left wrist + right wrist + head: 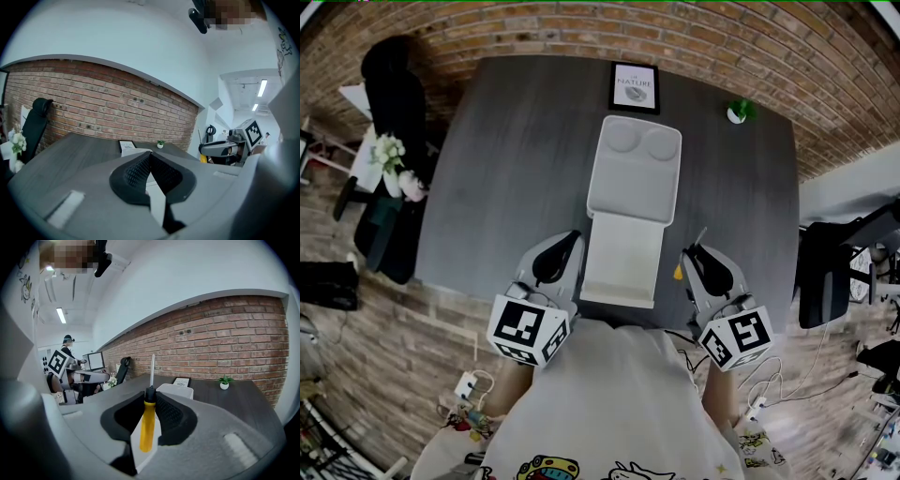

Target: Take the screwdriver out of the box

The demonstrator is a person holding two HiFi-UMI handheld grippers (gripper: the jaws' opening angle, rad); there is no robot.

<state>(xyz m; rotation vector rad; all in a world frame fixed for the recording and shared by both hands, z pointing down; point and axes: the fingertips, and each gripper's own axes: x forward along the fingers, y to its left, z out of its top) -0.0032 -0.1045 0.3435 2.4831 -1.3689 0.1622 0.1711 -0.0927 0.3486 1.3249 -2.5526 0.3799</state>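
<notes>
Right now we hold the screwdriver point(147, 423) clenched in the right gripper point(150, 398), its pads pressing on the black collar where the yellow handle meets the metal shaft; the handle runs back between the jaws toward us and the shaft points out past their tips. From the head view the screwdriver point(679, 271) is out of the white box point(622, 265), off its right side, near the front edge of the dark grey table point(487, 169). The box stands open, with its lid point(635, 178) folded back flat toward the brick wall. Our left gripper point(150, 158) has its jaws pressed together with nothing between them, and it sits just left of the box's near end point(570, 242). A framed print point(635, 87) and a small potted plant point(738, 112) stand at the far edge of the table
</notes>
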